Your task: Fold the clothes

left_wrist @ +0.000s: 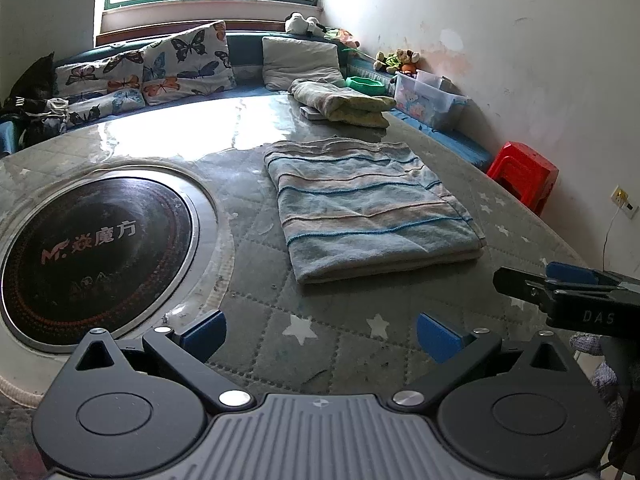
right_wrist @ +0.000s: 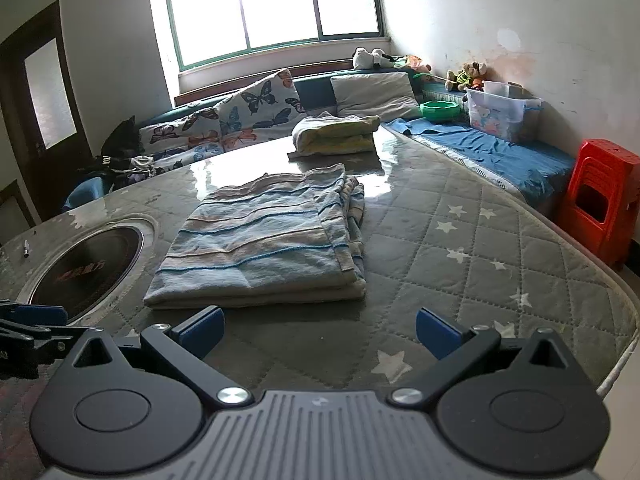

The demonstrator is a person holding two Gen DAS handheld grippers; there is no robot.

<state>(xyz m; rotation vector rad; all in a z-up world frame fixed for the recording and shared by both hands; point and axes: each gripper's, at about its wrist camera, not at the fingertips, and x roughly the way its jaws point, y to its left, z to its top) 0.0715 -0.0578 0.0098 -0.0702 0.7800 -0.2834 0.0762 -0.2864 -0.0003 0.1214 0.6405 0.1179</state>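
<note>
Right gripper [left_wrist: 520, 280] half cut off beside folded striped cloth [left_wrist: 368, 208].

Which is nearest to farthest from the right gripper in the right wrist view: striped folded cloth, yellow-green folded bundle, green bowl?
From the right gripper:
1. Striped folded cloth, straight ahead, mid-table.
2. Yellow-green folded bundle, beyond it near the table's far edge.
3. Green bowl, far right, on the blue bench past the table.

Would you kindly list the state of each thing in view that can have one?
Striped garment: folded, lying flat on the table, untouched.
Yellow-green cloth: folded, at the table's far end.
Left gripper: jaws open, empty.
Right gripper: jaws open, empty.
Plastic bin: open-topped, toys inside.
Red stools: stacked.
</note>
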